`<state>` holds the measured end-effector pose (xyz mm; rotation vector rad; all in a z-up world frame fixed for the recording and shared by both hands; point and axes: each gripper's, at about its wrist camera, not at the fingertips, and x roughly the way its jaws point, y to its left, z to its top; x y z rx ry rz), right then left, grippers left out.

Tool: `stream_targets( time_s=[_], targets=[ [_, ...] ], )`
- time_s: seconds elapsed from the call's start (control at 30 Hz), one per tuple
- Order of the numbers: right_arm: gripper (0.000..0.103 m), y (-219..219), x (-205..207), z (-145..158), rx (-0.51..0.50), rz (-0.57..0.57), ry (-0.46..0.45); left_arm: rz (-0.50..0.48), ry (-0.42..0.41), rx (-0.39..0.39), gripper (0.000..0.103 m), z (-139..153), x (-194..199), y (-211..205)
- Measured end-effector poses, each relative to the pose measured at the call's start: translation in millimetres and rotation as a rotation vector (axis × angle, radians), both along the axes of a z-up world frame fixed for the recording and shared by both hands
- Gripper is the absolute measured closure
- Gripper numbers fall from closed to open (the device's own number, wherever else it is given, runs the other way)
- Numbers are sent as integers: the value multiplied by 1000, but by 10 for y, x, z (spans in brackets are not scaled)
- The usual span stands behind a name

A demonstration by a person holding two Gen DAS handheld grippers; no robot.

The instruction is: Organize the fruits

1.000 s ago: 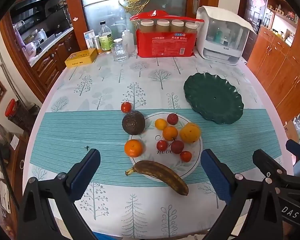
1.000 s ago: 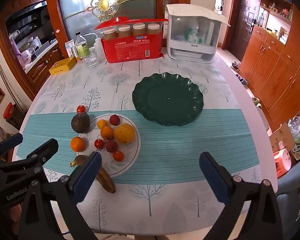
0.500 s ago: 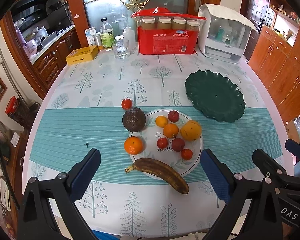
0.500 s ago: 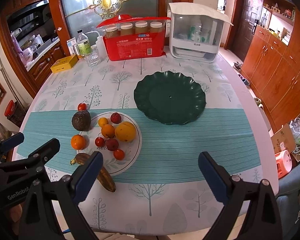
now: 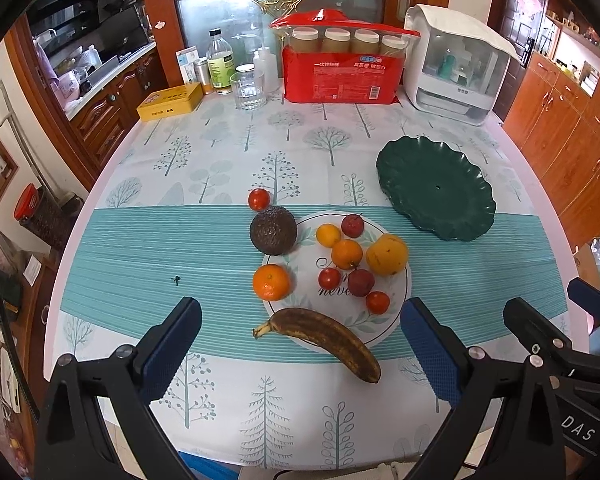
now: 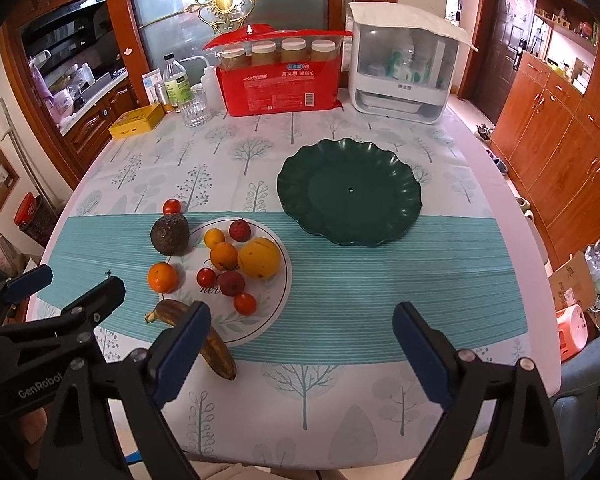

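Above the table's near edge, both grippers, left (image 5: 300, 344) and right (image 6: 300, 350), hang wide open, empty; fruit crowds the white plate (image 5: 396, 308), green plate (image 6: 350, 192) beside it.

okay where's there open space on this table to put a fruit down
The green plate holds nothing. Bare striped cloth lies between it and the right gripper. Crowded: the white plate, ringed by avocado, mandarin, banana.
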<state>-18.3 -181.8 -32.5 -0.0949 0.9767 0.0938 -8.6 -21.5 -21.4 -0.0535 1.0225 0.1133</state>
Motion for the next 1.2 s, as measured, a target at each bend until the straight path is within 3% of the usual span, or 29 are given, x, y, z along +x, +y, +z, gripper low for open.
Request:
stream_targets(
  time_s=[1.2],
  targets=[
    [12, -59, 144, 87, 54, 66, -30, 45, 3, 40, 4, 107, 29, -50]
  ],
)
